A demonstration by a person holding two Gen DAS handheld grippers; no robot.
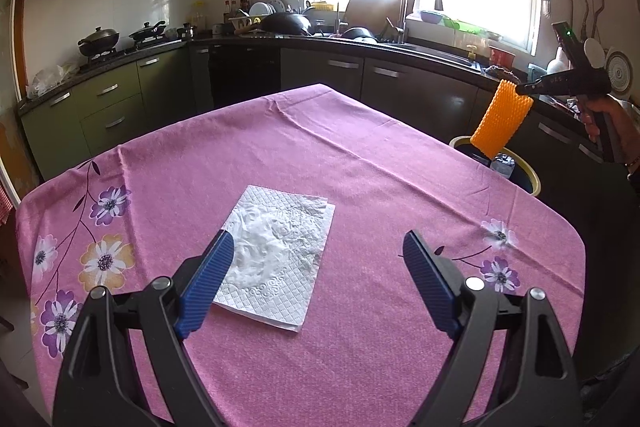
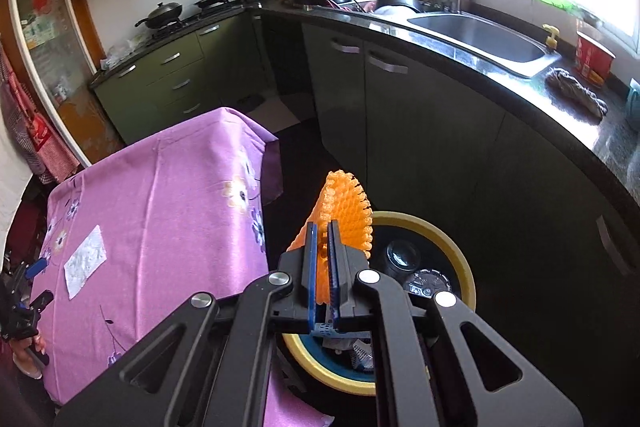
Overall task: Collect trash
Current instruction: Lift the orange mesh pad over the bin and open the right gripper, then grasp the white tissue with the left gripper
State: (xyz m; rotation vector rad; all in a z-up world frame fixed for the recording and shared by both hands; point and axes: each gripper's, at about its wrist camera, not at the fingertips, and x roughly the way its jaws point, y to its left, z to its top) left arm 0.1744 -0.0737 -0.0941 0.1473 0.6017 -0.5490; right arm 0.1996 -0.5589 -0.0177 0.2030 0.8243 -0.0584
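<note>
The right tool (image 2: 322, 227) is clenched on an orange foam net (image 2: 340, 211), its 2 blue fingers (image 2: 311, 267) pressed close together with the mesh squeezed between them and fanning out past the tips. It holds the net in the air directly over the open mouth of a yellow-rimmed trash bin (image 2: 460, 251), which stands on the floor just beside the corner of the worktop (image 2: 168, 187). Inside the bin lie a clear plastic bottle (image 2: 402, 255) and other crumpled scraps. Seen from the left wrist, the same net (image 1: 502, 115) hangs tilted from the right tool (image 1: 528, 89), its lower end reaching down to the bin's rim (image 1: 534, 179). The left tool (image 1: 318, 247) is released, its 2 blue fingers (image 1: 208, 283) spread wide apart above the worktop (image 1: 360, 155), which carries a pink cloth printed with flowers. A white paper napkin (image 1: 280, 255) lies flat on that cloth, near the tool: its left edge sits under the left finger, and most of its sheet falls in the gap between the 2 fingers, nearer the left one and well apart from the right one. The tool is not gripping it. From the right wrist, the napkin (image 2: 86, 261) shows far from the bin, near the left tool (image 2: 38, 283).
</note>
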